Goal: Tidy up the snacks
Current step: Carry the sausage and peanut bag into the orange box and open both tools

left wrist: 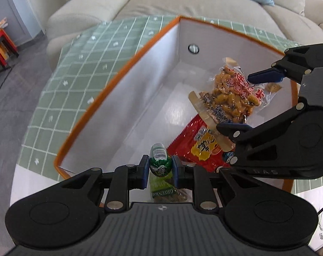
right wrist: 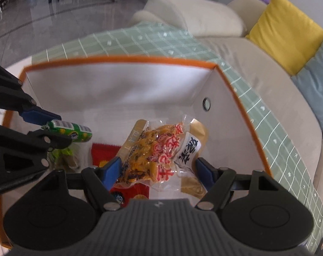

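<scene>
I judge the sorting well under way but not finished: several snacks already lie in the orange-rimmed box (left wrist: 118,72), and I am carrying two more down into it. My left gripper (left wrist: 160,168) is closed narrow on a small green-wrapped sausage stick (left wrist: 160,162), pads pressing on both sides of it; in the right wrist view the stick (right wrist: 74,131) juts toward three o'clock from those jaws, hanging above the box floor. My right gripper (right wrist: 159,170) stands wide, and a clear pack of yellow fried snacks with red print (right wrist: 155,151) sits between its blue pads, its edges reaching both, so I read it as held, though the contact on the right pad is hard to see. In the left wrist view that pack (left wrist: 231,93) hangs at two o'clock, above a red packet (left wrist: 195,147) lying on the box floor. A green packet (left wrist: 161,188) lies at six o'clock beneath my left jaws, and a tan pouch with black lettering (right wrist: 193,143) rests beside the clear pack. What is left, as I see it, is letting both items go inside; whether more snacks wait outside the box I cannot tell.
</scene>
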`<state>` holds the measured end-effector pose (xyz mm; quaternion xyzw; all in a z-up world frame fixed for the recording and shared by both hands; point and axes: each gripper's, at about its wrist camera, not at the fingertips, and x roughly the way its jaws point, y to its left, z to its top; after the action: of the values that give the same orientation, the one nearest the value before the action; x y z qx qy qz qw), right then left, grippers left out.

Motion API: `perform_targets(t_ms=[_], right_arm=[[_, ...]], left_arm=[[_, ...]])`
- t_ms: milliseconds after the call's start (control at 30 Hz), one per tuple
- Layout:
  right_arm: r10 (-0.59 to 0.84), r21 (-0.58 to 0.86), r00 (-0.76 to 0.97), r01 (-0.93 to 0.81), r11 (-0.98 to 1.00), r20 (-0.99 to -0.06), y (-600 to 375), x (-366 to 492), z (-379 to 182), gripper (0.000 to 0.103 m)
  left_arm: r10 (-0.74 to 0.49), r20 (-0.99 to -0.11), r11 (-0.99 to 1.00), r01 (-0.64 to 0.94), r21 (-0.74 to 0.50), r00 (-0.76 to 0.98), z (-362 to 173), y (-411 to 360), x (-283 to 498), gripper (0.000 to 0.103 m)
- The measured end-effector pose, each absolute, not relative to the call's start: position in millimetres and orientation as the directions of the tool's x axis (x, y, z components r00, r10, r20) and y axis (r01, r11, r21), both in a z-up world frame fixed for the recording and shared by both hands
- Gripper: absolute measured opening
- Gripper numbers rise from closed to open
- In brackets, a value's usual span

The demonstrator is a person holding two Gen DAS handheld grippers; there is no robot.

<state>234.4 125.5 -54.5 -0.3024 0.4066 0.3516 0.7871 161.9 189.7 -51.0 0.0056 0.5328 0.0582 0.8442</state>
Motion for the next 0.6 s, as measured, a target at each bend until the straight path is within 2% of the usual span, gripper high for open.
perform_targets(t_ms=[333,600], right_arm=[[0.233,-0.218,0.41,-0.793,0.568,-0.882,127.9,241.0,-71.5,0.077],[0.256,-0.235,0.448,-0.781,0.579,-0.857,127.5,237.1,-61.7,0.08]], left_arm=[[0.152,-0.914,0.987,-0.099,0.123,0.376,-61.1,188.5,168.0,0.024],[0.187,-0.893,0.982,-0.06,0.178,0.409,-60.0,178.2,167.0,0.029]])
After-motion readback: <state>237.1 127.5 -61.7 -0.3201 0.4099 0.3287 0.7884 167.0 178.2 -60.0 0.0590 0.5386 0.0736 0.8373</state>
